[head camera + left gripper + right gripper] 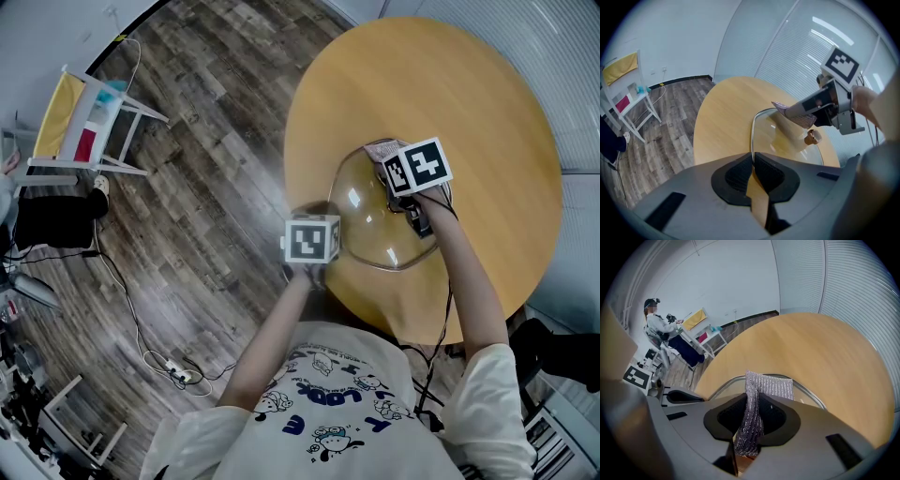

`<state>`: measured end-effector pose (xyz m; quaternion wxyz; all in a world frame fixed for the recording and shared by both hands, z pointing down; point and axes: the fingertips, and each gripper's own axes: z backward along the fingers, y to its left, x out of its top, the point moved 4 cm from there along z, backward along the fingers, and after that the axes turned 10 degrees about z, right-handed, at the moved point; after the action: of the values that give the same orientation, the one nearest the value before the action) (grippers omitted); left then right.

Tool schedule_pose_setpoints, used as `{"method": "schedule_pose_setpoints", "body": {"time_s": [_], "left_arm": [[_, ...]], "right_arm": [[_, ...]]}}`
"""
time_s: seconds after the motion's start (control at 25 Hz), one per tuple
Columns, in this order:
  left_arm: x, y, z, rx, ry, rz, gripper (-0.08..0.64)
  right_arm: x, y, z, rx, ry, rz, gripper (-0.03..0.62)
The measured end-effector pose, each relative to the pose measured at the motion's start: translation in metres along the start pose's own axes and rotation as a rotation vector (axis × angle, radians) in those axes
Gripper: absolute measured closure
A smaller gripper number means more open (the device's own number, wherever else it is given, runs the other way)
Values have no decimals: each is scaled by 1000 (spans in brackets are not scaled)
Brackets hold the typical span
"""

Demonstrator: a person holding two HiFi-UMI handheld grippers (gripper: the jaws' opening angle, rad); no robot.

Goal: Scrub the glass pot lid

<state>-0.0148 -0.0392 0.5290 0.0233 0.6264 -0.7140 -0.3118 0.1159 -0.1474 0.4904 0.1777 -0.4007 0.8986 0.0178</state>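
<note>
The glass pot lid point(370, 225) with a metal rim is held tilted above the round wooden table point(487, 112). My left gripper point(314, 246) is shut on the lid's rim point(752, 136) at its near left edge. A brown knob point(812, 137) shows on the lid's far side. My right gripper point(412, 187) is shut on a silvery scrubbing cloth point(752, 411), whose free end point(771, 385) lies over the lid's upper edge point(806, 392). In the left gripper view the right gripper point(799, 110) presses the cloth point(799, 119) against the glass.
The table's edge point(291, 159) drops to a dark wood floor point(206, 169). A white rack with a yellow towel point(80, 117) stands at the left. Cables point(141, 328) trail on the floor. A person point(658, 326) sits far back by the wall.
</note>
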Motion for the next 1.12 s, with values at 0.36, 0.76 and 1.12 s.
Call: {"method": "schedule_pose_setpoints", "body": {"time_s": [0.36, 0.76, 1.12], "left_arm": [[-4, 5, -4, -10, 4, 19, 532], [-2, 4, -3, -3, 3, 7, 532], [-2, 5, -5, -1, 6, 4, 532]], "right_arm": [[-11, -20, 2, -35, -7, -47, 509], [-24, -35, 9, -49, -14, -86, 509], [-31, -45, 10, -66, -22, -114, 509]]}}
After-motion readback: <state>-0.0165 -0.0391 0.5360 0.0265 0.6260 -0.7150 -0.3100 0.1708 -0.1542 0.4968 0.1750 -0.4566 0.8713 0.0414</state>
